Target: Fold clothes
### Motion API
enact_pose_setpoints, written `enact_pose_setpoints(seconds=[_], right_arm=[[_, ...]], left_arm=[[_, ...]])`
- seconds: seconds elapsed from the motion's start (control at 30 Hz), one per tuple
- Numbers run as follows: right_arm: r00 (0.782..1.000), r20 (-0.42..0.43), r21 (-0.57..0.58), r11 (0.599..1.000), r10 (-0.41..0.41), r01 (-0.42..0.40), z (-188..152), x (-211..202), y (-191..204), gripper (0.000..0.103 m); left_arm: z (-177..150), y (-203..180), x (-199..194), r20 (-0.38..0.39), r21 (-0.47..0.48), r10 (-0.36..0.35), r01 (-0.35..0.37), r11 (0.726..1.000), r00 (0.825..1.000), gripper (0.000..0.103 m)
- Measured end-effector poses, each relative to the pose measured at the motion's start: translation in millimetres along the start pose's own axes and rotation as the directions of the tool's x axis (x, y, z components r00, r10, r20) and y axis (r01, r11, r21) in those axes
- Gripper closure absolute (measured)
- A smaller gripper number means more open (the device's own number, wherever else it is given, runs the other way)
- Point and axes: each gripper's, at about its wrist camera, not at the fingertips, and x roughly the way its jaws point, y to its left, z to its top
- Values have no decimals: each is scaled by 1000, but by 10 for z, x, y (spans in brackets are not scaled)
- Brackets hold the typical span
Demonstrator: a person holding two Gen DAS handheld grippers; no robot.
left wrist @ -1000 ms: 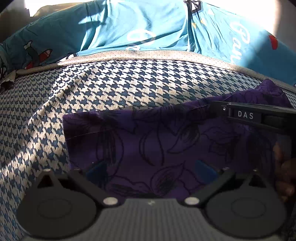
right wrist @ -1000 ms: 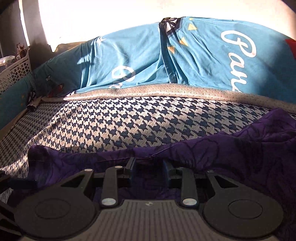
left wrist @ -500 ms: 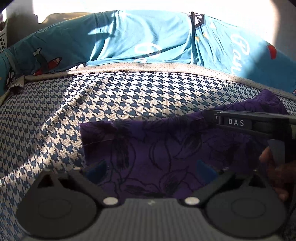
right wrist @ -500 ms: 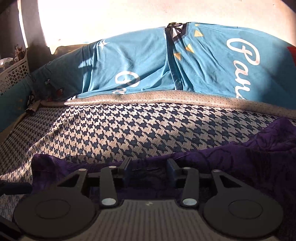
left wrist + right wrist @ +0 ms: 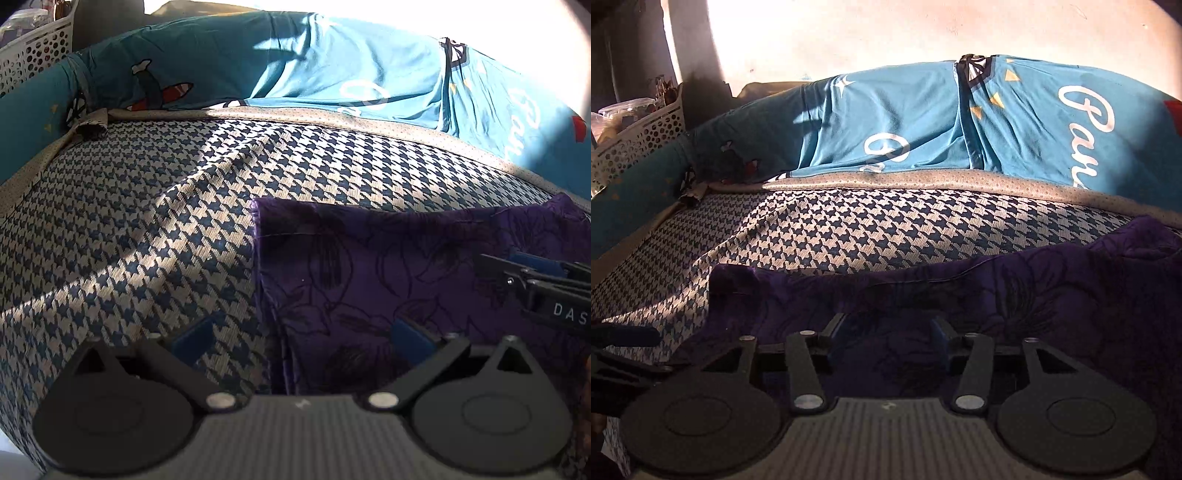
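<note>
Lying folded on houndstooth bed cover point(image 5: 155, 206), right of centre: purple floral garment point(image 5: 388, 266), left edge straight, far edge running level. Hovering low over garment's left edge w/ fingers spread wide, nothing between: left gripper point(image 5: 299, 338), one blue pad over cover, other over purple cloth. Sitting over garment's near part: right gripper point(image 5: 888, 341), fingers just been opening, now approx. half apart, cloth lying under gap, not pinched. Propped along far side: teal printed pillows point(image 5: 923, 122). Standing far left: white perforated basket point(image 5: 33, 48).
</note>
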Motion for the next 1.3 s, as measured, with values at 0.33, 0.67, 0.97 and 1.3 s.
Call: enact_pose_setpoints(seconds=[0.33,0.67,0.97,1.3], right_arm=[[995,-28,-145,984,100,-103,-299,-462,503,40],[976,-80,-302,928,204,-219,-627,-674,1034,40],[979,-87,-504,840,183,-201,-908,-717,1467,40],[999,12,-744,668,44,-20,-1259,-556,1848,40]], left_arm=[[-45,290,-15,-1,-59,50,-50,997,999,0],[-52,366,31,-21,-78,41,-43,996,999,0],[-35,398,151,-71,-73,-9,4,997,997,0],[5,534,160,-85,-139,-43,31,990,995,0]])
